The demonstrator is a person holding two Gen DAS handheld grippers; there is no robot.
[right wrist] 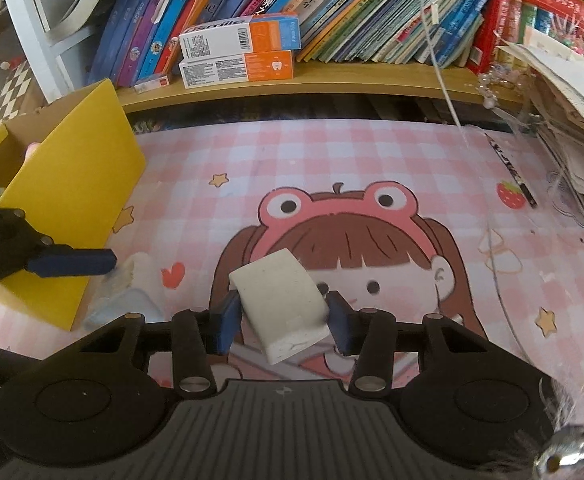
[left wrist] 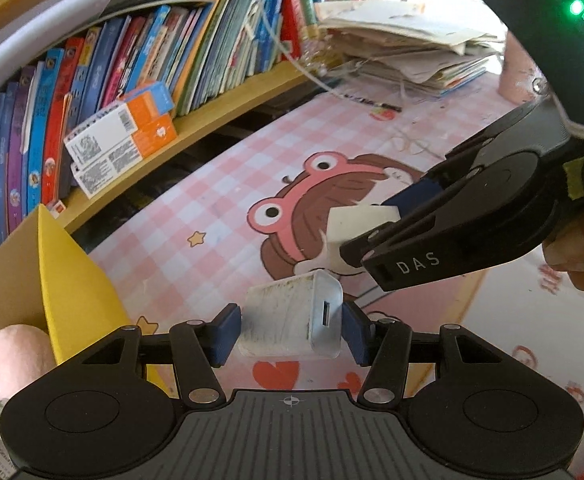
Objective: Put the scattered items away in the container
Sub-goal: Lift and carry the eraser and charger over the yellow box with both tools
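The white charger [left wrist: 292, 320] sits between the two blue pads of the left gripper [left wrist: 287, 330], up off the mat. The pads squeeze its sides, so this claw is grasping the charger. The charger is a hard plastic block with round corners, a small slot on one end, and dirty marks on its face.

The grey eraser [right wrist: 281, 304] is held the same way by the right gripper [right wrist: 281, 326], whose pads press on both sides. It is a soft, dull brick, tilted, with a cracked corner low down.

The yellow box [right wrist: 71, 196] is the container. It looks like cardboard, with flat walls and an open top. In the right wrist view the charger hangs just beside the yellow box, and the eraser is farther from the box, out over the cartoon girl on the pink check mat [right wrist: 372, 152].

To do this step well, I think each claw should go over the open top of the yellow box, go low, and then let go gently, one at a time, so they do not bump. The charger is smooth and could slip.

Behind the yellow box is a shelf of books [right wrist: 332, 4].
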